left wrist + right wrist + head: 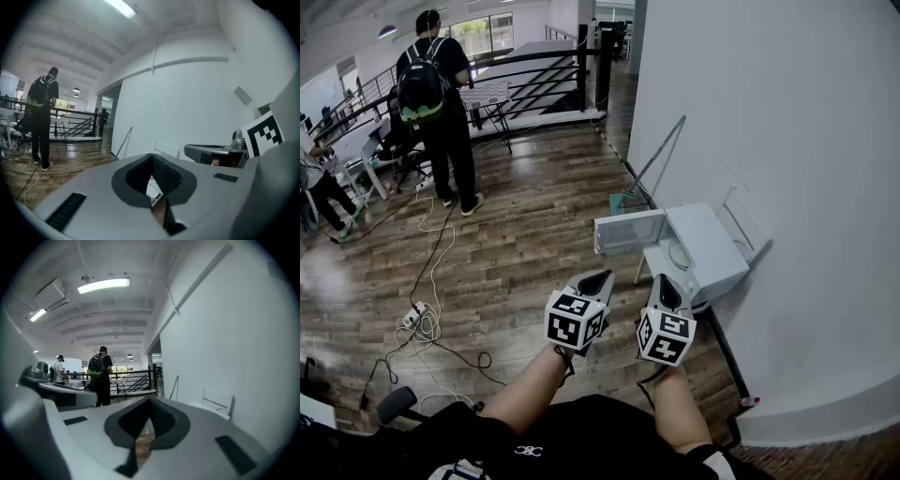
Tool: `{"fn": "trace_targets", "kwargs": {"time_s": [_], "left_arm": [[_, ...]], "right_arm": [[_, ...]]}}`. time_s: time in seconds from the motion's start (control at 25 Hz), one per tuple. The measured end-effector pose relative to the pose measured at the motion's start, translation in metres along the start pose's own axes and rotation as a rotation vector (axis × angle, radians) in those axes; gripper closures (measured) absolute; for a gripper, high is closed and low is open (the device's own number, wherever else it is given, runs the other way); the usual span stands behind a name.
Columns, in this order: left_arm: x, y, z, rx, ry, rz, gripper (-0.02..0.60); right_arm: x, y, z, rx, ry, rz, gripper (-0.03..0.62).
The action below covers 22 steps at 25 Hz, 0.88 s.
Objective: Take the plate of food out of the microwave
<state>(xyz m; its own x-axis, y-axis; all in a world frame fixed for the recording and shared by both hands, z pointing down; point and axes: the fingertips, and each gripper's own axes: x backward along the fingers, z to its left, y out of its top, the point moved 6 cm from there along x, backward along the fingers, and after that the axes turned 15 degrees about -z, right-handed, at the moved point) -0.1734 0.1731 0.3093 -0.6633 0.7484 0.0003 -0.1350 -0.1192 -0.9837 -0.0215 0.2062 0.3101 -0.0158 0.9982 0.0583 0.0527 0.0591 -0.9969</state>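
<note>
Nearby, a person (441, 103) is standing beyond cables (425, 322); the microwave (711, 246) door (628, 231) is hanging open; the left gripper (600, 278) and right gripper (664, 285) are holding their fingers closed, empty.

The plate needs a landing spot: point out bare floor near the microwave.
Bare wood floor lies left of the open microwave door, up to the cables. Crowded: against the wall, a white rack behind the microwave.

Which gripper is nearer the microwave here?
Right. The right gripper hovers just short of the microwave; the left gripper is beside it, farther to the left.
</note>
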Motion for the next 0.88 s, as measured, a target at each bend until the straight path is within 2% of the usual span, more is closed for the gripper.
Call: {"fn": "trace_targets", "kwargs": {"time_s": [0.64, 0.88], "left_arm": [[0.03, -0.002, 0.045, 0.024, -0.044, 0.005, 0.591], [0.025, -0.013, 0.055, 0.058, -0.076, 0.032, 0.591]], "right_arm": [[0.006, -0.007, 0.054, 0.006, -0.046, -0.012, 0.582], [0.008, -0.012, 0.054, 0.034, -0.087, 0.006, 0.582]]}}
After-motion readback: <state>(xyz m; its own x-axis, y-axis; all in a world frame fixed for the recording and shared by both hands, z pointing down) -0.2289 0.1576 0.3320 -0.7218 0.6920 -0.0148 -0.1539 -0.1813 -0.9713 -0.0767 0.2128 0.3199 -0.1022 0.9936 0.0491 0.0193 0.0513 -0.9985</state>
